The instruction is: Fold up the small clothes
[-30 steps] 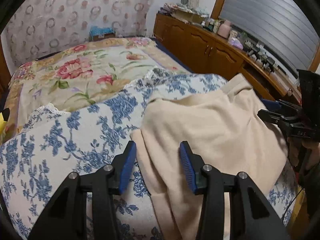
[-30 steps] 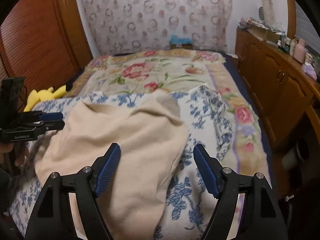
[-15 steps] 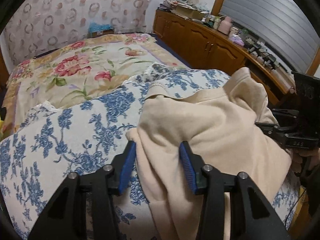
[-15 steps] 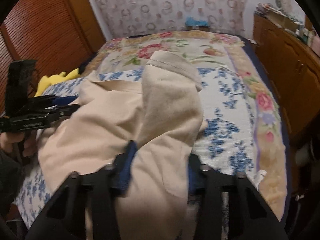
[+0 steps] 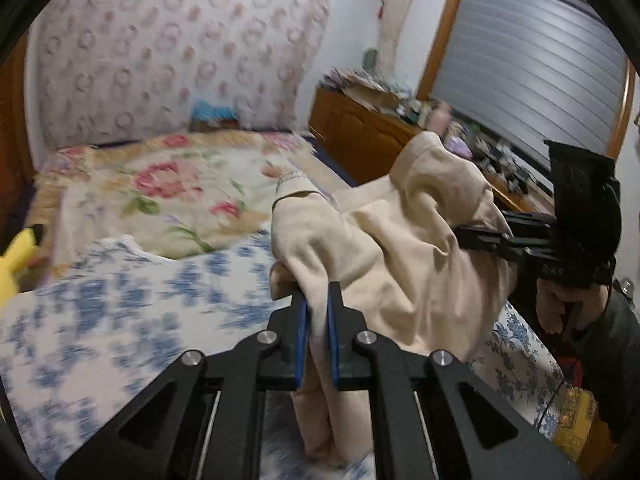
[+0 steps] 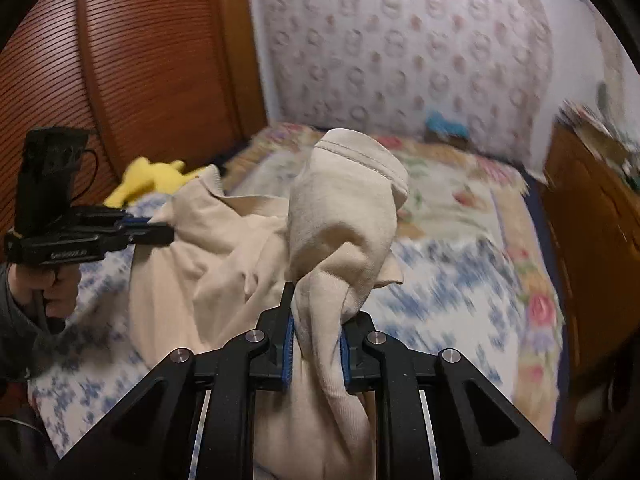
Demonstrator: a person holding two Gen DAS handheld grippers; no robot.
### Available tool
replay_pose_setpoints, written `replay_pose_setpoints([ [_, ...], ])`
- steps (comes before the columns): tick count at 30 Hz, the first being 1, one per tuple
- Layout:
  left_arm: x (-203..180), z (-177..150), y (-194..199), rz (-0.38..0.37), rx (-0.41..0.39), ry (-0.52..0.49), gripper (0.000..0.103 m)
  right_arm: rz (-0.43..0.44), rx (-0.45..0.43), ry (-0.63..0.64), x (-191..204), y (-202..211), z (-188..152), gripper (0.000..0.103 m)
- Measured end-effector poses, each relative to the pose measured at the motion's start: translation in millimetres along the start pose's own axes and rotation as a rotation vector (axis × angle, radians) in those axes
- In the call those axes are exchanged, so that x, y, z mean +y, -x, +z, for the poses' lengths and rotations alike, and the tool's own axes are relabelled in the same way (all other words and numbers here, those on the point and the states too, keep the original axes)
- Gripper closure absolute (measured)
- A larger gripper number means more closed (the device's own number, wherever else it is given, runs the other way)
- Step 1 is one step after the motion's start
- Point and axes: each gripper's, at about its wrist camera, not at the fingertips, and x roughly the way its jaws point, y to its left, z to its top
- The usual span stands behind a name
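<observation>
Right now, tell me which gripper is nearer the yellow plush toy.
Left. The left gripper, fingers shut on the beige garment, is on the side of the bed where the yellow plush toy lies; the right gripper clamps the garment's other end, toward the cabinet.

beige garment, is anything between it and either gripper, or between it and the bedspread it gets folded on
Nothing visible. The left gripper and the right gripper are each shut directly on the beige garment. Below it the blue floral bedspread shows only bare cloth; the yellow plush toy sits off at the bed's far edge.
</observation>
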Motion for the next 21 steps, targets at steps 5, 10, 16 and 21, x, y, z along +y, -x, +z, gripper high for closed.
replay_pose_setpoints([
  [5,53,-21,69,0.131,-0.083,0.06,0.097,0.097,-0.016,0.133,59,-38,51,0.088],
  [10,110,-59,121,0.272,-0.117,0.142,0.097,0.168,0.007,0.304,142,-100,99,0.089],
  [16,159,-99,159,0.38,-0.139,0.216,0.097,0.204,0.027,0.463,235,-173,139,0.089],
  [21,186,-133,165,0.431,-0.095,0.287,0.098,0.241,0.089,0.532,285,-226,153,0.089],
])
